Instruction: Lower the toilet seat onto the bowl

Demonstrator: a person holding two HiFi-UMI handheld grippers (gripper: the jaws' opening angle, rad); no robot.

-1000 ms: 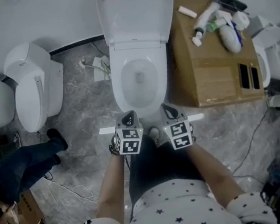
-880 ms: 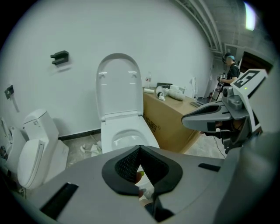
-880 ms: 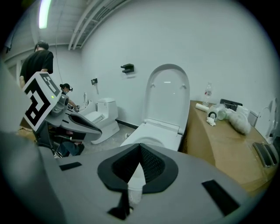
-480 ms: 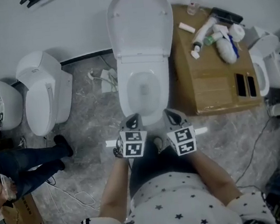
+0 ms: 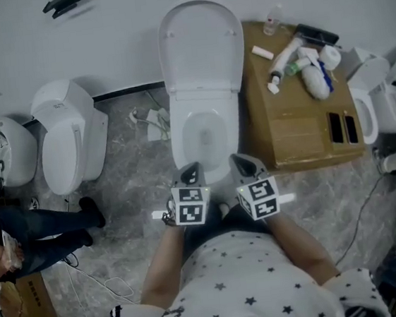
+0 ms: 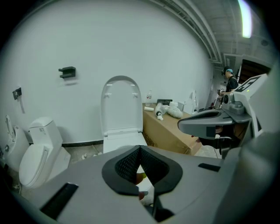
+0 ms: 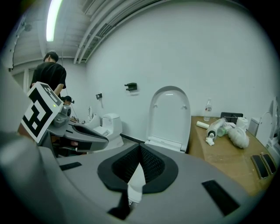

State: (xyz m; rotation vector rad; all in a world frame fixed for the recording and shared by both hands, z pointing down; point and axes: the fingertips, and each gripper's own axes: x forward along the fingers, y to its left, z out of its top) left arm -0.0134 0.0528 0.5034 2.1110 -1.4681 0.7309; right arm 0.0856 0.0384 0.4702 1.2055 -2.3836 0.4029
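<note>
The toilet seat (image 5: pixel 198 47) stands raised against the wall behind the bowl (image 5: pixel 206 135), as it did a second ago. Now it sits lower in the head view, with its top edge fully in sight. A cardboard box (image 5: pixel 291 133) stands just beside the bowl's right side, and a second toilet (image 5: pixel 68 137) is well apart on the left. The left gripper (image 5: pixel 188 171) and right gripper (image 5: pixel 244 162) remain side by side over the bowl's front rim, both with jaws closed together on nothing. Bottles (image 5: pixel 301 64) lie on the box, and a cable (image 5: pixel 152 120) lies on the floor left of the bowl.
</note>
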